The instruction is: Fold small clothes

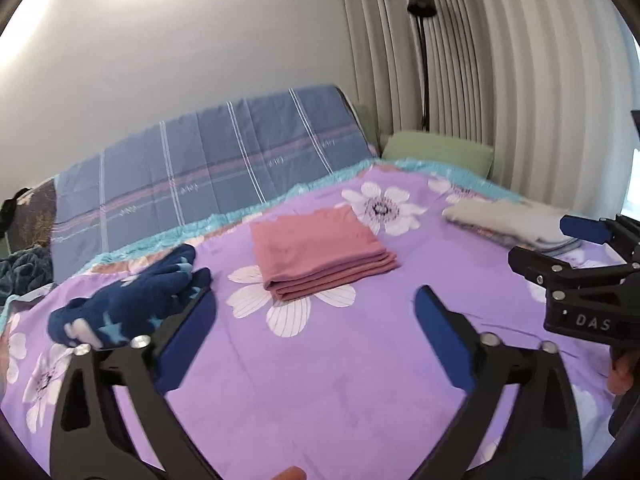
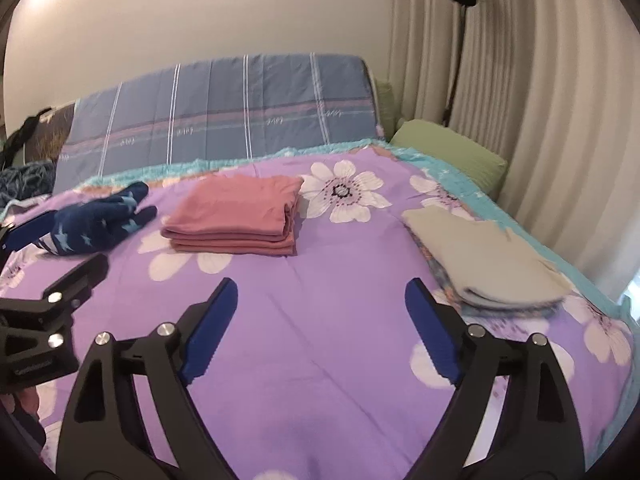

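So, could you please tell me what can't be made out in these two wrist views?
- Grey folded garment: its near edge is motion-blurred in the right wrist view; the right gripper covers part of it in the left wrist view.
- Navy star-print garment: bunched up, so its type is unclear; the left gripper's finger overlaps it.
- Dark items at the far left: cut off by the fisheye edge.
- Pink folded garment: type unreadable while folded.

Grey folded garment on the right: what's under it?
The grey folded garment lies on the purple floral bedspread, with a striped layer at its near edge. What lies beneath its middle is covered.
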{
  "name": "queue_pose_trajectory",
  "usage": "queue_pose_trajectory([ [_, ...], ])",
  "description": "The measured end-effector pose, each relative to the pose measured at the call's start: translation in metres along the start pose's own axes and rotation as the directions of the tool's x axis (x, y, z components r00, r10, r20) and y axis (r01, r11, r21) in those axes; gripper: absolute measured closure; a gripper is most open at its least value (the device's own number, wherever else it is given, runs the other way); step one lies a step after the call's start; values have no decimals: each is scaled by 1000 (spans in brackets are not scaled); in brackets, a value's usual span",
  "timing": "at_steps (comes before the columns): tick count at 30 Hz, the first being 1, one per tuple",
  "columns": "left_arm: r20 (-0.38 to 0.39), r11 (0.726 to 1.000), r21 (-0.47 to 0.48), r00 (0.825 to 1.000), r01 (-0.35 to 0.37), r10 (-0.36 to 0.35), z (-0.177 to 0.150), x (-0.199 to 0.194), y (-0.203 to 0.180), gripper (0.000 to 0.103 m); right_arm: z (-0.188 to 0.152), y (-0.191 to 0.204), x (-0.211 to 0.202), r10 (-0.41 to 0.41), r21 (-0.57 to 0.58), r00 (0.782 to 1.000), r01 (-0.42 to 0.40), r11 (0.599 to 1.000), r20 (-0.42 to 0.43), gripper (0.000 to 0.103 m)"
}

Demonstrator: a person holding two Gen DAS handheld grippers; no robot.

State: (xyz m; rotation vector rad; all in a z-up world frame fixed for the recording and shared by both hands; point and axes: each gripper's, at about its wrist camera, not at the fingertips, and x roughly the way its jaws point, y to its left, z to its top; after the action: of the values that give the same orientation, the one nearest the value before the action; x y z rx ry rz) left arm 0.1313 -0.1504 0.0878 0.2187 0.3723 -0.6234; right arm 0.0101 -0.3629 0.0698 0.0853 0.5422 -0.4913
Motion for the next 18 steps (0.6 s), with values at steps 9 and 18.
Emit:
queue_pose_trajectory([
  [9,41,1000,4,999,-14,14,-9,-84,-6,1,-7,10,-77,7,-32,997,-4,999,81,10],
  [18,-14,999,-22,999,-41,41,-26,-122,-7,1,-31,12,-99,12,-61,998,-9,998,61,8],
])
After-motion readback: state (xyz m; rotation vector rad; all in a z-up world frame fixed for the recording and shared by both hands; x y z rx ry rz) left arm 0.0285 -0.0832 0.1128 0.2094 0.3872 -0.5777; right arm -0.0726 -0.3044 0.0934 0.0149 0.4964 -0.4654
